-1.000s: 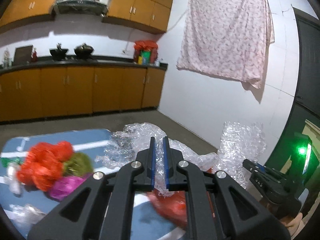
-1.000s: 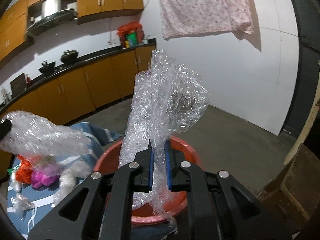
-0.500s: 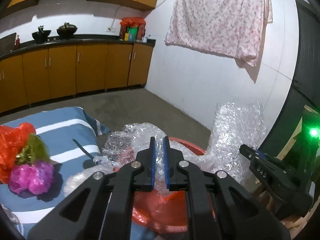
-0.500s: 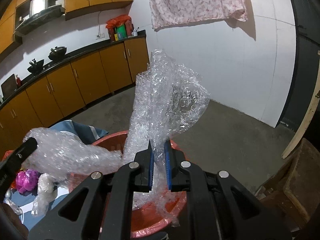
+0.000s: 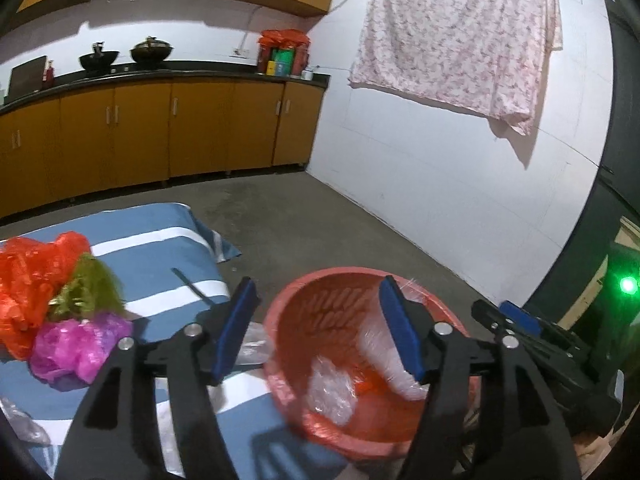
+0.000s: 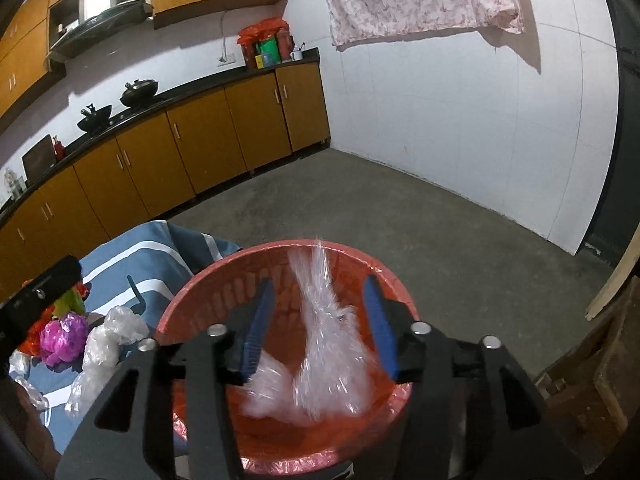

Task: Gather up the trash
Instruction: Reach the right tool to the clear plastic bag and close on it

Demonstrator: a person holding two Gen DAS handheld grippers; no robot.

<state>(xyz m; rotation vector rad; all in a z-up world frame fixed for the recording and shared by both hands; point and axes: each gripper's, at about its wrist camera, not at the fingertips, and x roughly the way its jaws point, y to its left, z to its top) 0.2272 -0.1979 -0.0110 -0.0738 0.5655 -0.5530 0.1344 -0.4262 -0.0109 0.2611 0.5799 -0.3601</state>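
Observation:
A red basket lined with a red bag (image 5: 320, 296) (image 6: 384, 280) stands at the edge of a blue striped cloth. My left gripper (image 5: 320, 334) is open above its left rim. My right gripper (image 6: 320, 330) is open above the basket. Clear bubble wrap (image 6: 326, 344) is dropping, blurred, between the right jaws into the basket. More bubble wrap (image 5: 332, 392) lies inside the basket. The right gripper shows at the right of the left wrist view (image 5: 516, 320).
On the blue striped cloth (image 5: 160, 248) lie red, green and pink plastic bags (image 5: 60, 296) (image 6: 64, 332) and clear plastic (image 6: 108, 340). Kitchen cabinets (image 5: 160, 136) line the back wall. A wooden crate (image 6: 600, 380) stands at the right. Concrete floor (image 6: 440, 220) lies beyond.
Both grippers have opened and let go of their bubble wrap, which has fallen into the red basket. The left gripper has moved right, over the basket.

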